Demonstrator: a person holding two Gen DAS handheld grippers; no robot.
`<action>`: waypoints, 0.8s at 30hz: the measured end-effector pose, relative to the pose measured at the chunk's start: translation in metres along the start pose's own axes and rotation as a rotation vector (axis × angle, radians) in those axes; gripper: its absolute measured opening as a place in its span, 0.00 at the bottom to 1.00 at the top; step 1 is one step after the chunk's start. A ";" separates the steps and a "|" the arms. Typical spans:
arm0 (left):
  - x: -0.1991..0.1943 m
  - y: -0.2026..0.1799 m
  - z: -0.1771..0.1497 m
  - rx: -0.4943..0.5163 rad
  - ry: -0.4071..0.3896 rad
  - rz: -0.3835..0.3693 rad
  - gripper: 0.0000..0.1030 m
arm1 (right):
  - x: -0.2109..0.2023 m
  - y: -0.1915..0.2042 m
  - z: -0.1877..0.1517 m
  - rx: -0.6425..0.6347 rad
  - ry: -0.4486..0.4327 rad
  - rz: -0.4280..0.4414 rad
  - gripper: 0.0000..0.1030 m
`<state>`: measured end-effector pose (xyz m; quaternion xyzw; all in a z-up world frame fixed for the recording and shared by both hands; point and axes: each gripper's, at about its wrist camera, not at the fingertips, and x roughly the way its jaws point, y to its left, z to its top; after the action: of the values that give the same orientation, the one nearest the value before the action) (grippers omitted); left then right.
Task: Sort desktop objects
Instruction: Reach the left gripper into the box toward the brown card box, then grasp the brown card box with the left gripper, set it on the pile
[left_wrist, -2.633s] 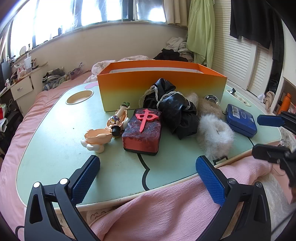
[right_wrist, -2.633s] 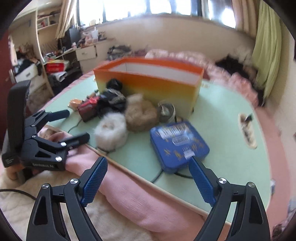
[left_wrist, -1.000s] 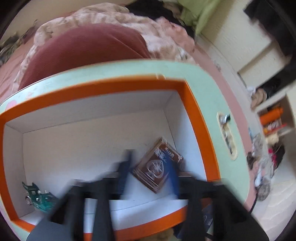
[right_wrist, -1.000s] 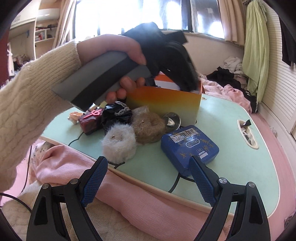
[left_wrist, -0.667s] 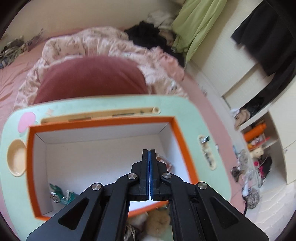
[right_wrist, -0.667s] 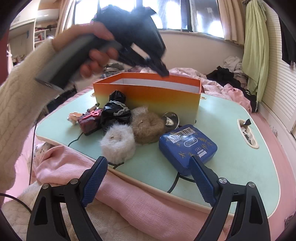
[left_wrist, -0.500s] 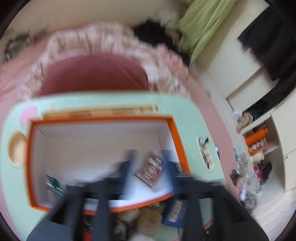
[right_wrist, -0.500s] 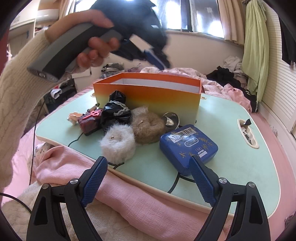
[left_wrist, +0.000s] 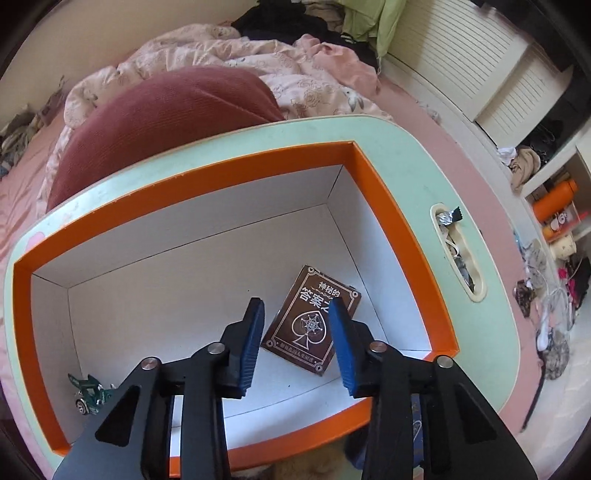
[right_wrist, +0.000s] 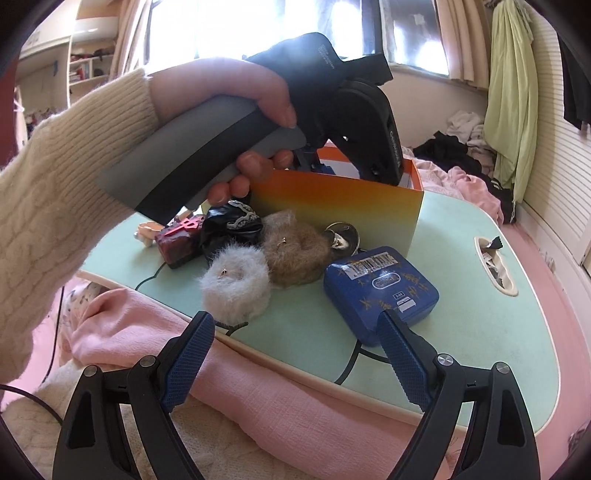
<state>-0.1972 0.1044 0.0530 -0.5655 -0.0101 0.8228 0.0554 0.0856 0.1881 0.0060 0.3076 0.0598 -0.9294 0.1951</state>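
While both tools are parted and hold nothing:
Left tool (left_wrist: 295, 332): poised over the orange box (left_wrist: 391, 206), tips inside its rim
Right tool (right_wrist: 291, 354): low at the tabletop's (right_wrist: 480, 332) near edge
In box: one brown card deck (left_wrist: 314, 317), one green toy car (left_wrist: 88, 393)
On tabletop: two fur puffs, white (right_wrist: 234, 282) and brown (right_wrist: 295, 251); one blue tin (right_wrist: 380, 288); one red block (right_wrist: 177, 240); one black bundle (right_wrist: 229, 225)
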 end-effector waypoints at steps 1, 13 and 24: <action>0.000 -0.001 -0.001 0.009 -0.004 0.007 0.32 | 0.000 0.000 0.000 0.000 0.001 0.000 0.87; 0.005 -0.008 -0.005 -0.025 -0.022 -0.003 0.32 | -0.002 0.001 0.000 -0.001 0.000 0.002 0.87; 0.018 0.000 0.034 0.009 0.171 0.092 0.60 | -0.002 0.002 0.000 0.000 0.000 0.002 0.87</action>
<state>-0.2351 0.1078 0.0479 -0.6334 0.0246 0.7732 0.0206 0.0874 0.1873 0.0072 0.3076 0.0596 -0.9292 0.1962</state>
